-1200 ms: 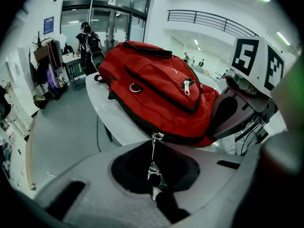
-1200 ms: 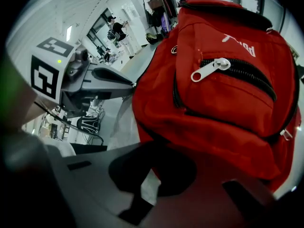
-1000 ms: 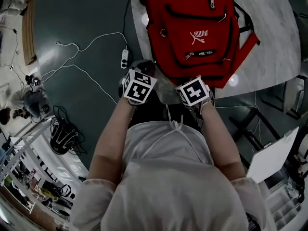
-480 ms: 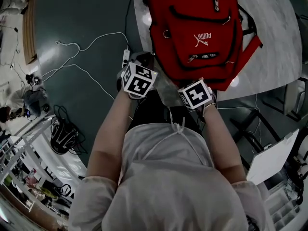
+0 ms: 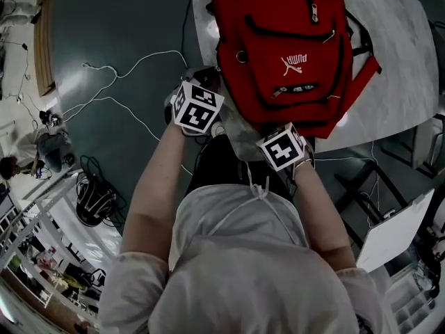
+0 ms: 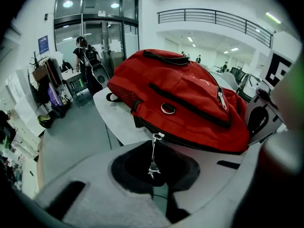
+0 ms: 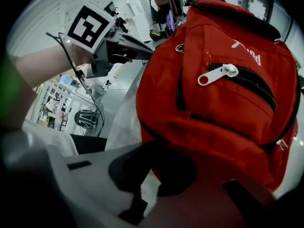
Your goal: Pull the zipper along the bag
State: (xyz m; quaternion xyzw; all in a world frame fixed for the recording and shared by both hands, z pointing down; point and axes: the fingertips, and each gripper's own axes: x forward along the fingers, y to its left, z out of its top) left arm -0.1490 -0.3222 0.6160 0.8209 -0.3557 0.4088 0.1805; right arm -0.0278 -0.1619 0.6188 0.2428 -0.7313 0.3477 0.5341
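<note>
The red backpack (image 5: 285,47) lies flat on the pale table (image 5: 403,61), front side up, with its bottom edge toward the person and close to the table's near edge. The left gripper (image 5: 208,82) sits at the backpack's left side, by the lower corner. In the left gripper view its jaws are drawn together, leaving only a thin slit. The zipper pull (image 6: 153,158) runs straight down from its slider (image 6: 156,136) on the side zipper and passes between the jaw tips. The pull's small end dangles in the dark hollow behind the tips (the pinch looks to fall just under the slider). A metal ring (image 6: 167,109) sits on the red cloth above that zipper.

The right gripper (image 5: 281,134) is at the backpack's bottom edge, near the middle, where the bag meets the table's rim. In the right gripper view the jaws stand close together. The red cloth of the bottom edge comes down into the gap between them, so this gripper (image 7: 156,148) appears clamped on the bag itself. Above it, a silver pull (image 7: 216,75) lies across the front pocket's zipper. The left gripper's marker cube (image 7: 89,28) shows at the upper left of that view, beyond the bag's side.

White cables (image 5: 118,82) trail over the dark floor to the left of the table.
</note>
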